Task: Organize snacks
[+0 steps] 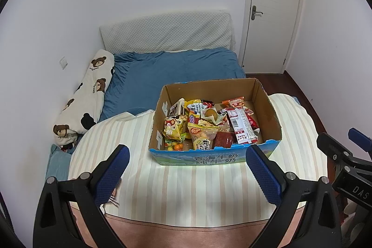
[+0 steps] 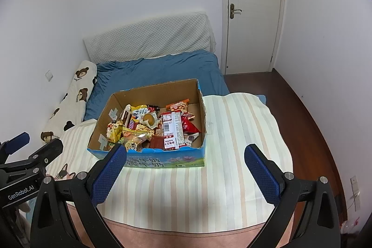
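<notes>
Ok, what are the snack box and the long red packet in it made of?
The box looks like corrugated cardboard: brown matte inside, torn rim, printed blue front. The red packet seems to be glossy plastic film, judging by its sheen and printed barcode.

Both wrist views look forward and down from above the near end of the striped blanket (image 1: 197,180), taking the cardboard box (image 1: 267,106) as landmark.

Left wrist view: box slightly right of centre, just beyond the fingertips; the other gripper's body enters at the right edge.

Right wrist view: box (image 2: 153,90) left of centre, near corner partly behind the left finger; the other gripper's body enters at the lower left.

Shared: box, blue bedding (image 1: 176,66) behind it, bear pillow (image 1: 90,90) to its left, door (image 1: 274,4) to its rear right.
</notes>
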Demonstrator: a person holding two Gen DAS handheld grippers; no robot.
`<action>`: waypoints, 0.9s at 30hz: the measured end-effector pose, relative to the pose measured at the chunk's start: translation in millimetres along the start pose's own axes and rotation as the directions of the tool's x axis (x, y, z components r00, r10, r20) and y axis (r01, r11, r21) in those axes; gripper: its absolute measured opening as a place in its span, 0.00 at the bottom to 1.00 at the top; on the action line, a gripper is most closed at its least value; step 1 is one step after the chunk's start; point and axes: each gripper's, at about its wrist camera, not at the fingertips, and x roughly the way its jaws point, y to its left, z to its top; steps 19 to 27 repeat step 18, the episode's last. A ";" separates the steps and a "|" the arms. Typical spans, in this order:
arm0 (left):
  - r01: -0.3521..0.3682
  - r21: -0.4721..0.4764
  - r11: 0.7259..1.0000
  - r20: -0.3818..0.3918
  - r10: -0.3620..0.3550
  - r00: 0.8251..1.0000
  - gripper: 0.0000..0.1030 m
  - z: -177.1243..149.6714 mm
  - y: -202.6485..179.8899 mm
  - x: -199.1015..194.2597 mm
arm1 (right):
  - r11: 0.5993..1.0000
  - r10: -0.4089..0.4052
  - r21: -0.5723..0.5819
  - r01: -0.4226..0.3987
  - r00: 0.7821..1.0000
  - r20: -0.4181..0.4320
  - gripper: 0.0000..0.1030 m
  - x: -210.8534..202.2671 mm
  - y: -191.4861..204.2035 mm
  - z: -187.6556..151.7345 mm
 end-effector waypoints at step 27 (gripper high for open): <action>0.008 -0.009 1.000 0.014 -0.008 1.000 1.00 -2.7 -4.0 -2.9 | 1.000 0.012 -0.005 -0.012 1.000 0.001 1.00 -1.1 0.7 4.0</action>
